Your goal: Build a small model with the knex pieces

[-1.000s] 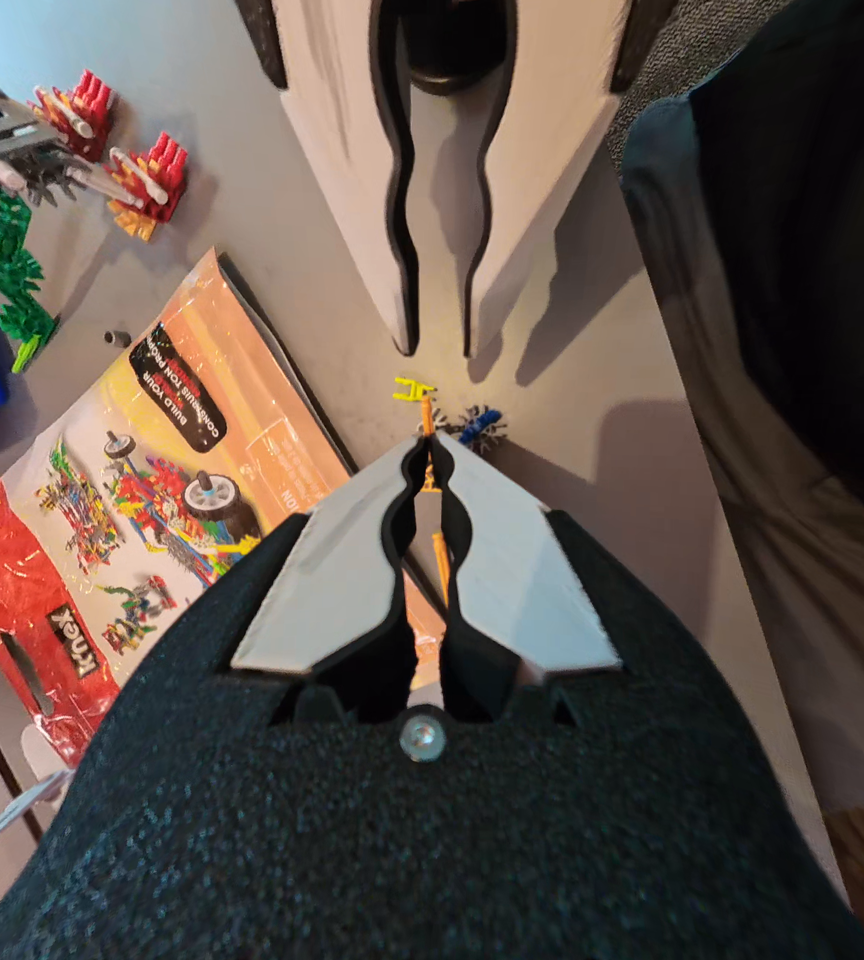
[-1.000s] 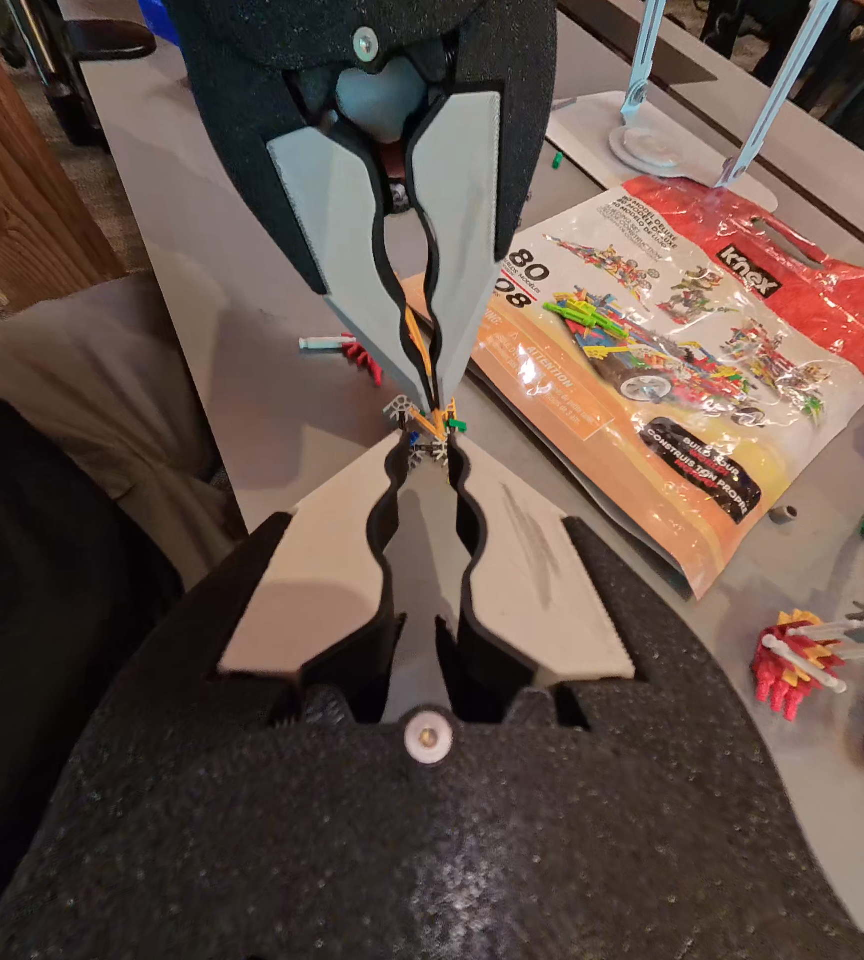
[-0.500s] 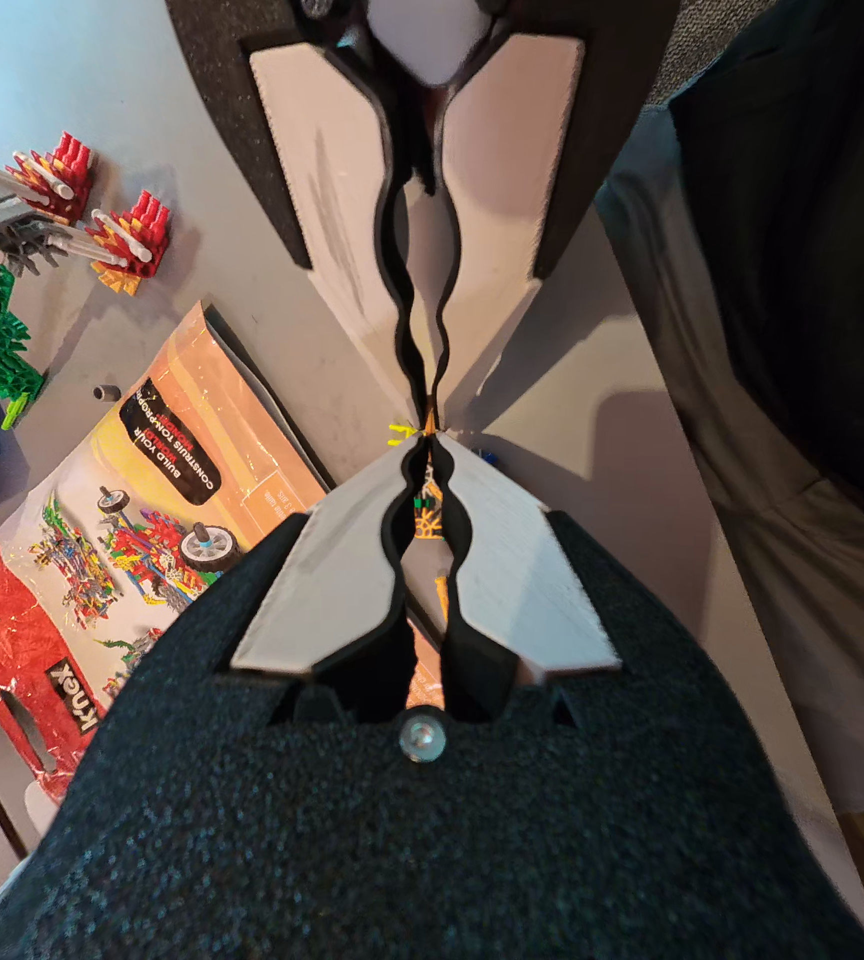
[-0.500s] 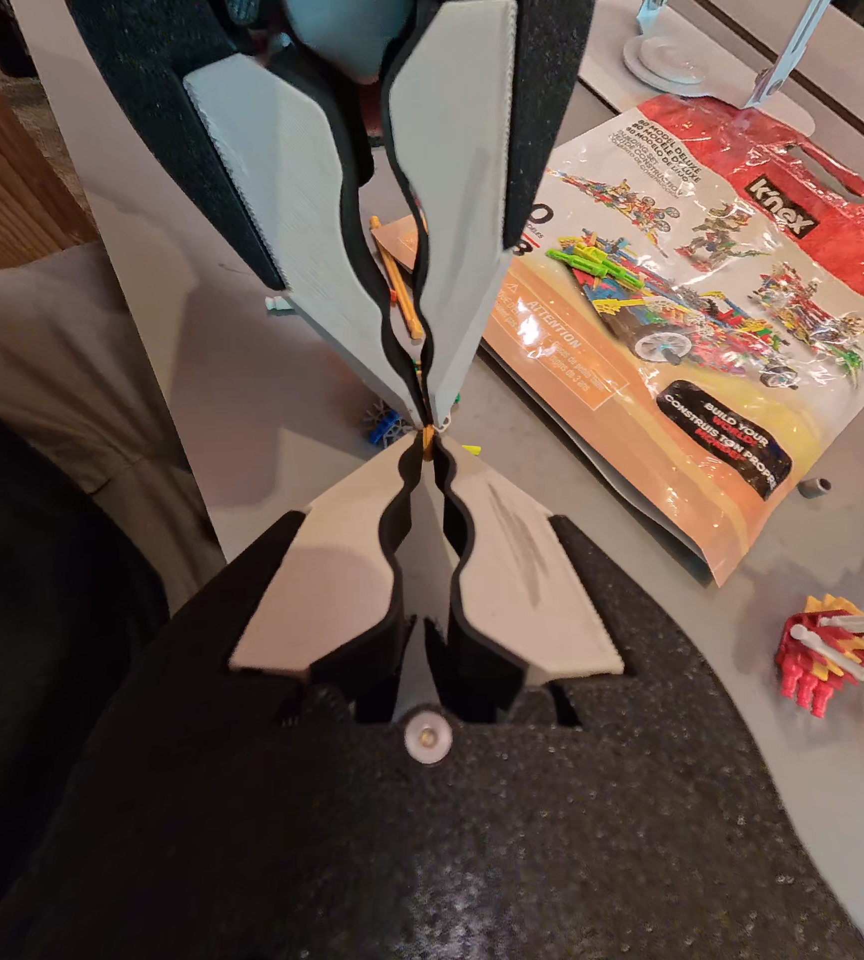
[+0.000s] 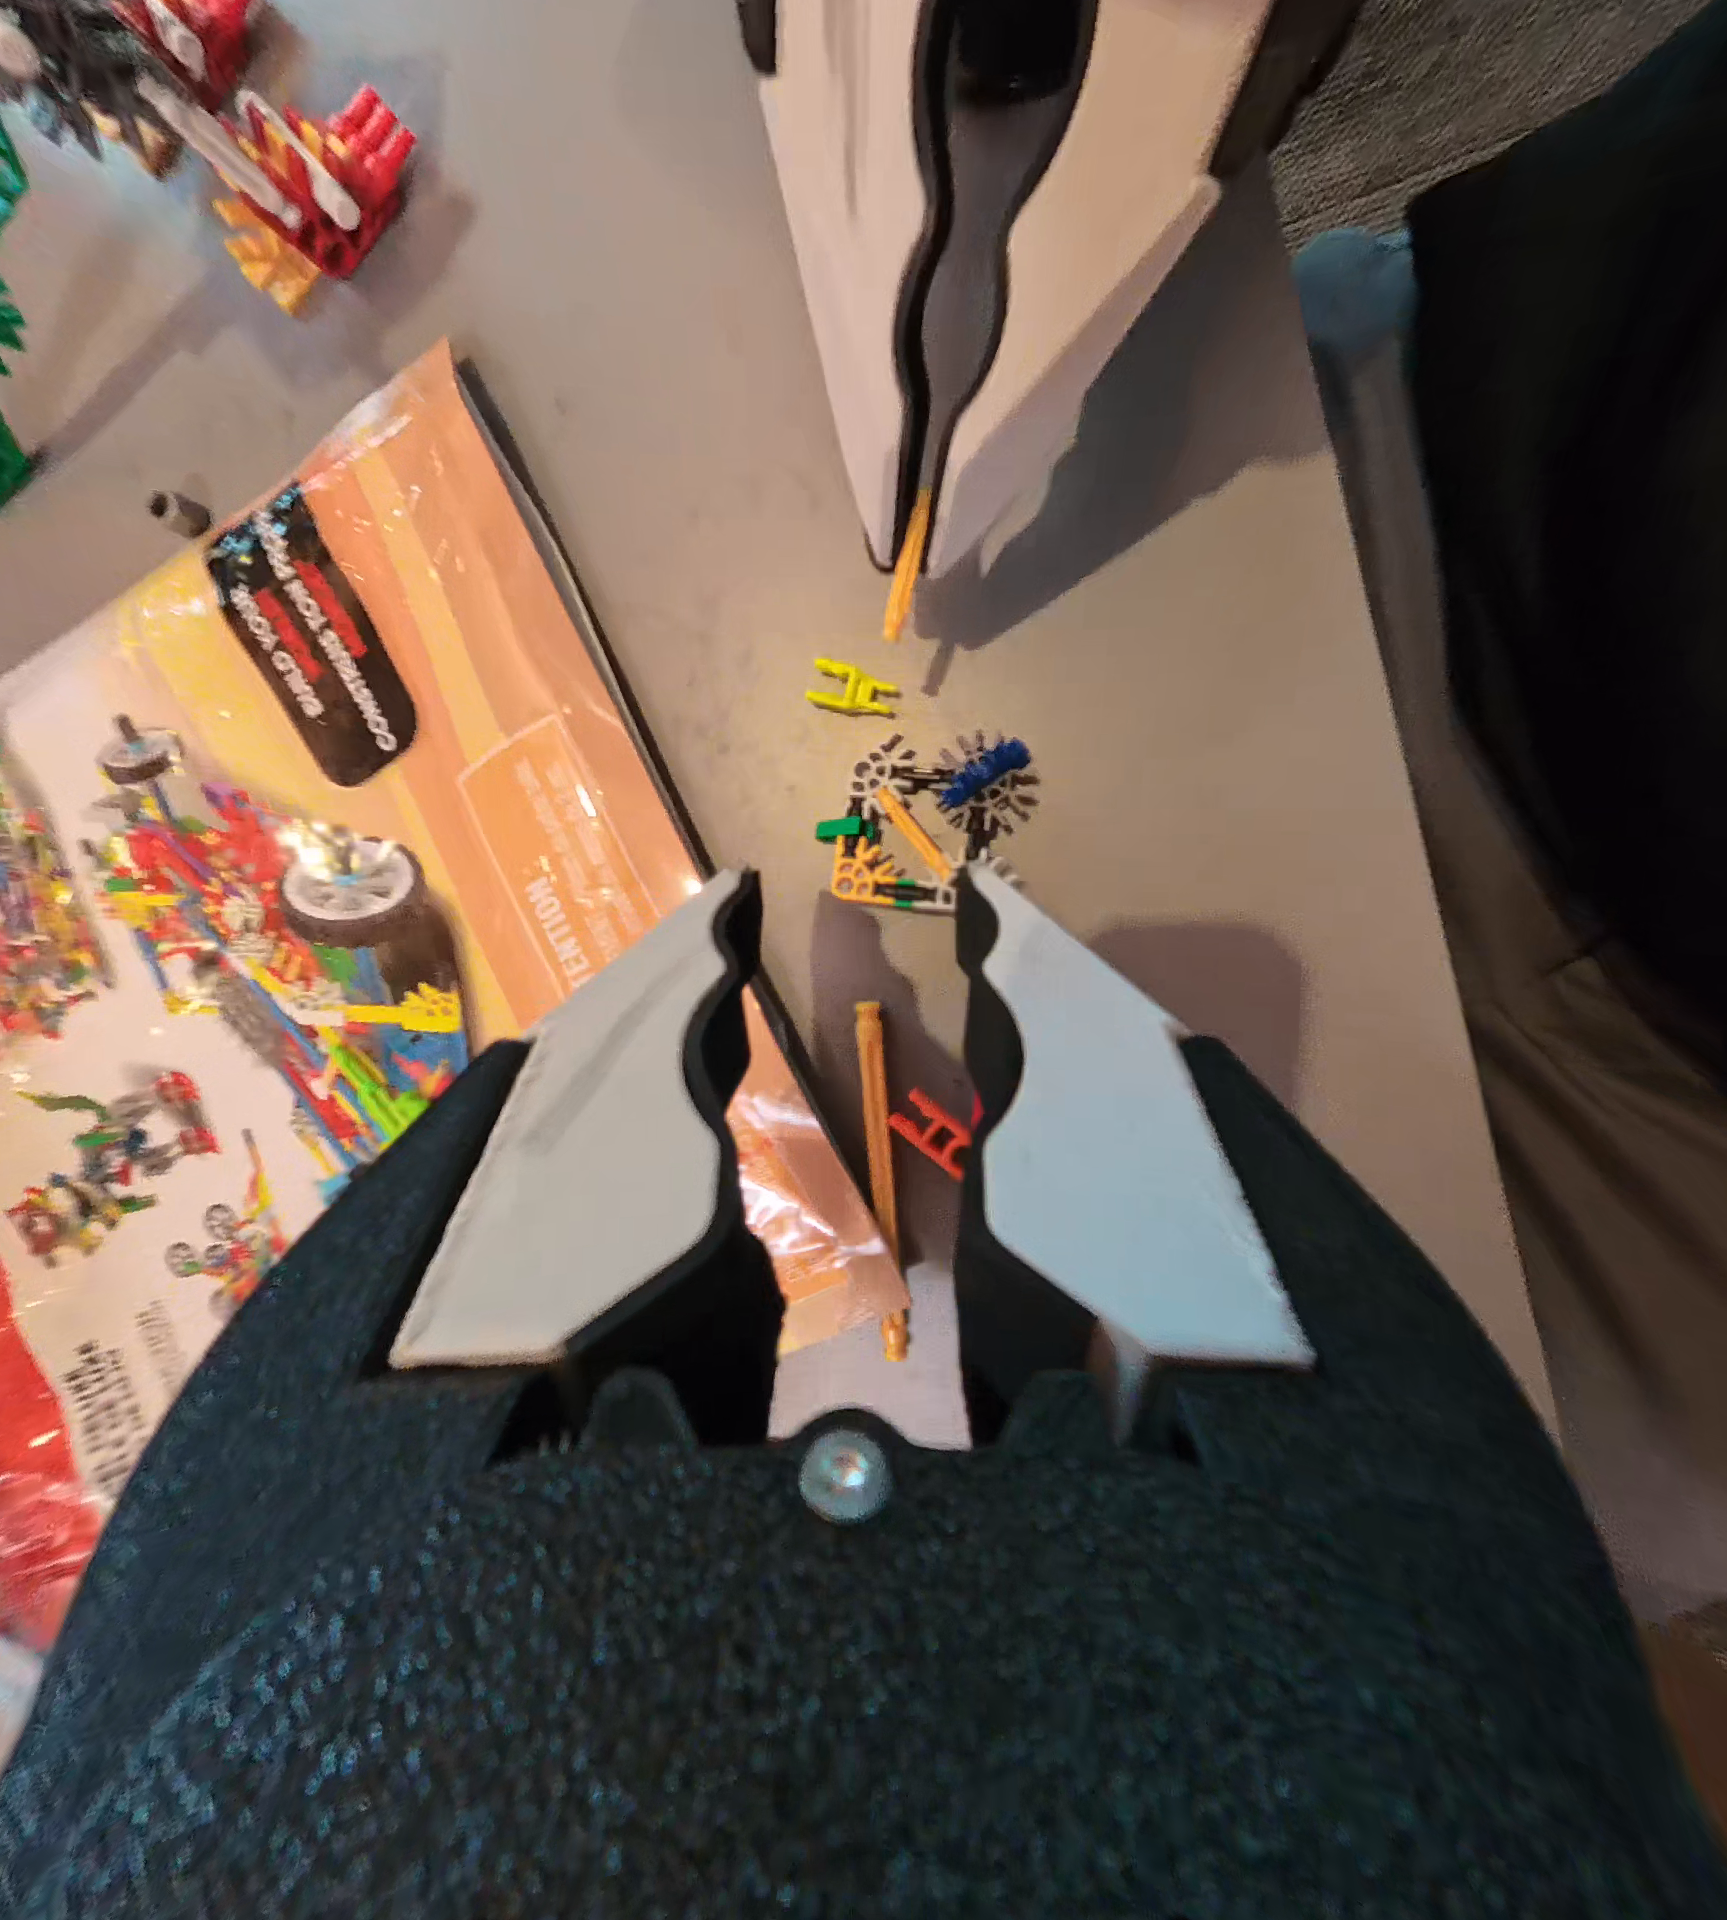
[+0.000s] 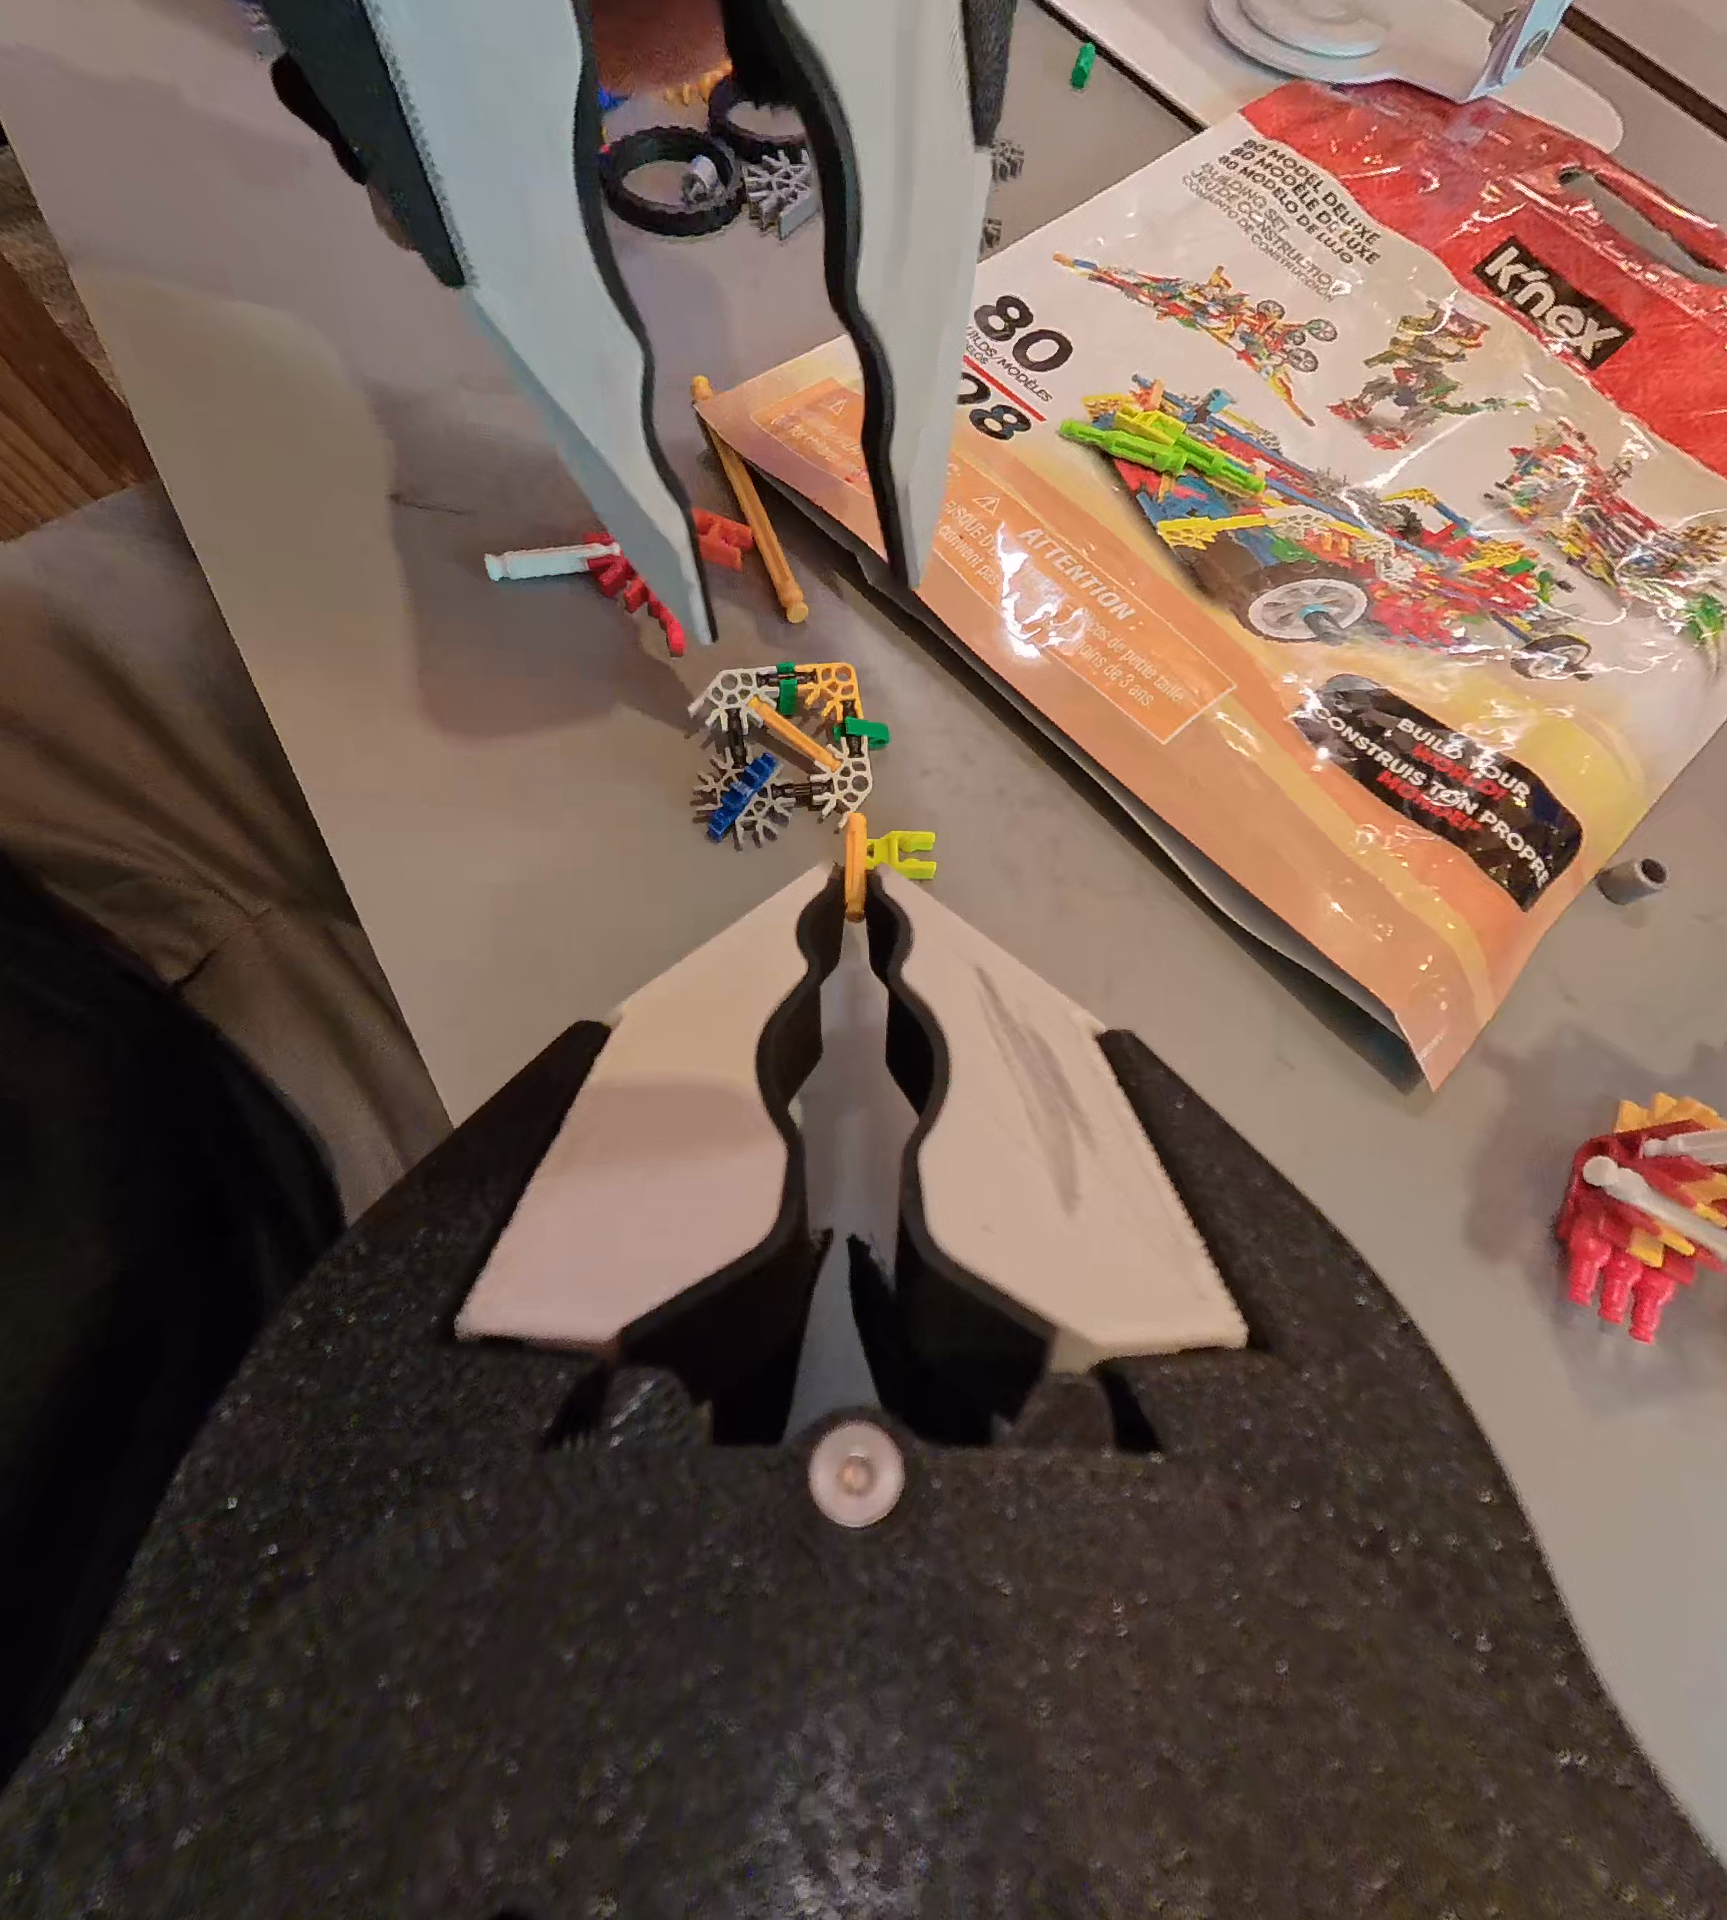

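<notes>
Small toy frame (image 6: pixel 786 750) of grey, orange and white connector pieces joined by short rods, with a blue piece and a green clip on it, lies flat on the grey table (image 6: pixel 526 914), touched by neither claw. Right gripper (image 6: pixel 854 883) pinched tight on a short orange rod (image 6: pixel 855 868), rod tip sticking out past the fingertips, held just above the table near the frame. A yellow clip (image 6: pixel 903 850) lies right beside that rod tip. Left gripper (image 5: pixel 854 883) spread wide with nothing in it, hanging over the far side of the frame; its right fingertip sits over the frame's edge in the left wrist view, contact unclear. Under the left gripper lie a long orange rod (image 5: pixel 874 1153) and a red clip (image 5: pixel 932 1127). A red connector with a white rod (image 6: pixel 589 582) lies nearby, closer to the table edge. Printed toy bag (image 6: pixel 1358 540), orange and red, lies flat next to the frame. Red and yellow spiky piece (image 6: pixel 1669 1216) with white rods sits farther off. Black tyres (image 6: pixel 693 156) at the far end.
</notes>
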Demonstrator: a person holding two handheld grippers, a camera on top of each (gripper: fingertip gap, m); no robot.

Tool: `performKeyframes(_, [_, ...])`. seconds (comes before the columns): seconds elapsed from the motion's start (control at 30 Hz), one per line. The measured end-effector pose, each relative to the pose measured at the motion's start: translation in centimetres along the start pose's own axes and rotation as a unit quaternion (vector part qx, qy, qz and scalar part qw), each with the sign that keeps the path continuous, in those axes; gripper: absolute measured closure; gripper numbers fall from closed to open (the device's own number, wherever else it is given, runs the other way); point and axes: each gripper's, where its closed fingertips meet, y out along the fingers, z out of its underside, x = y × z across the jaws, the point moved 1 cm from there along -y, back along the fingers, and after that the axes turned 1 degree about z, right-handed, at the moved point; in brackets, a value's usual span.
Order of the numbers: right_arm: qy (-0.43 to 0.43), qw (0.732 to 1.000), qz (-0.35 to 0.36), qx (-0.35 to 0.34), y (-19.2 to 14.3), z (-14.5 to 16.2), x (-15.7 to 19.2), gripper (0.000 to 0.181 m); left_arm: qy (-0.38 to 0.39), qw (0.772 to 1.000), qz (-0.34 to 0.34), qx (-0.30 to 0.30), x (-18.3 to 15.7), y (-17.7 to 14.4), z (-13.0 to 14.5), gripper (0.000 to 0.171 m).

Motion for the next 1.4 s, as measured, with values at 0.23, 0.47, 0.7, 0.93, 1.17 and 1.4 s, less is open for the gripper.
performKeyframes(0.23, [0.017, 1.0, -0.009, 0.004, 0.1, 0.1, -0.2, 0.181, -0.002, 1.0, 0.017, 0.01, -0.9, 1.9, 1.2, 0.131])
performKeyframes(0.47, [0.018, 0.999, -0.023, 0.013, 0.4, 0.1, 0.5, 0.181, -0.025, 1.0, -0.015, 0.008, -1.4, 2.3, 1.4, 0.139])
performKeyframes(0.7, [0.022, 0.999, -0.025, 0.023, 0.9, 0.1, 0.6, 0.181, -0.039, 0.998, -0.045, 0.015, -2.2, 2.0, 1.4, 0.147])
performKeyframes(0.93, [0.019, 0.998, -0.024, 0.051, 1.3, 0.9, 0.6, 0.181, 0.003, 0.998, -0.058, 0.002, -0.7, 1.2, 0.5, 0.135])
performKeyframes(1.17, [0.02, 0.998, -0.026, 0.053, 1.2, 1.0, 0.6, 0.181, -0.004, 1.0, -0.022, -0.002, -1.1, 2.7, 0.6, 0.133])
performKeyframes(1.4, [0.019, 0.998, -0.032, 0.046, 1.1, 0.9, 0.2, 0.181, -0.036, 0.999, -0.031, 0.004, -3.6, 2.6, 0.7, 0.139])
